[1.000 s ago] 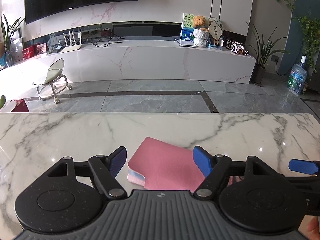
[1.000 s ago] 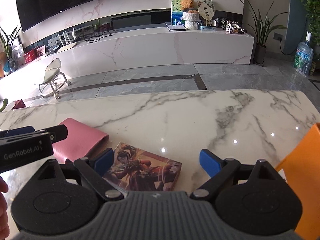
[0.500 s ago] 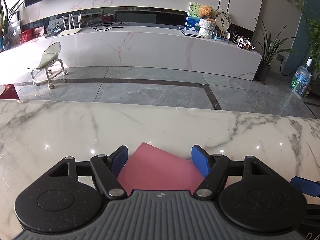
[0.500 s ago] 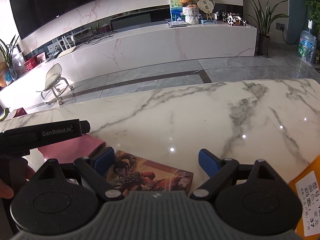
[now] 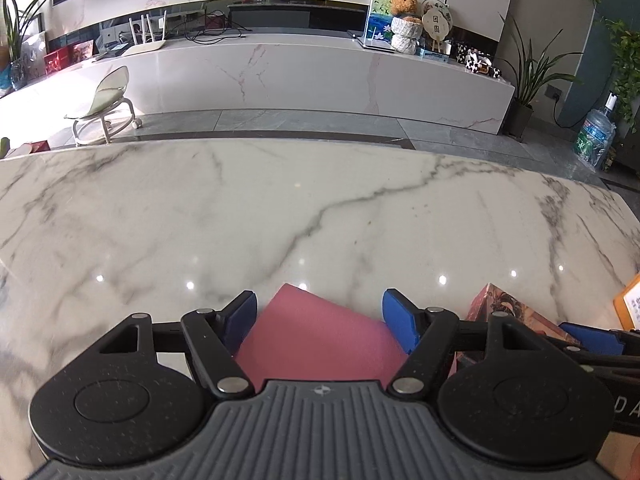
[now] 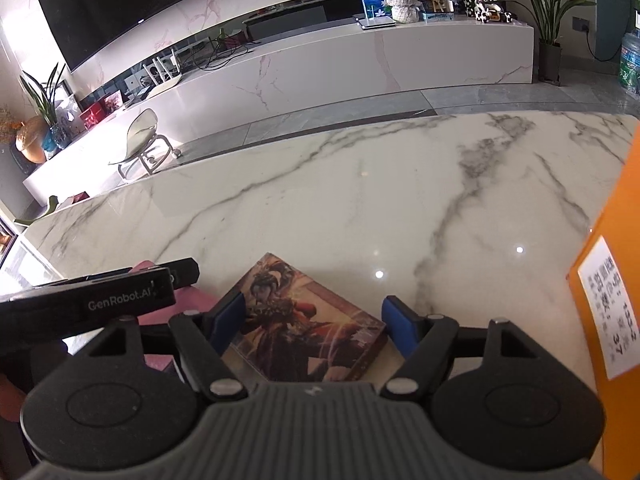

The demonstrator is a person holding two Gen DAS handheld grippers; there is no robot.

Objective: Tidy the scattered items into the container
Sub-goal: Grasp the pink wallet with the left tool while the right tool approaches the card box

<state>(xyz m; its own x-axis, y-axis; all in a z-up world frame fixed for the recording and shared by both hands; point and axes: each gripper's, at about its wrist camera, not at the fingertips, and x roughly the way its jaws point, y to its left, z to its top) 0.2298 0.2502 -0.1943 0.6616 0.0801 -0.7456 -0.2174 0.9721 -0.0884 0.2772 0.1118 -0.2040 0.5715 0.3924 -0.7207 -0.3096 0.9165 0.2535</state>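
Grippers hover low and side by side over the marble table (image 5: 320,208), left gripper (image 5: 320,320) spread wide astride the pink pouch (image 5: 320,340), right gripper (image 6: 310,322) spread astride the illustrated box (image 6: 304,320), beside the orange container (image 6: 612,280).

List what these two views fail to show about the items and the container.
- Flat pink pouch, left wrist view: near end hidden under the left tool.
- Illustrated box, right wrist view: near edge hidden by the right tool.
- Orange container, right wrist view: cut off by the frame; interior unseen, label print blurred.
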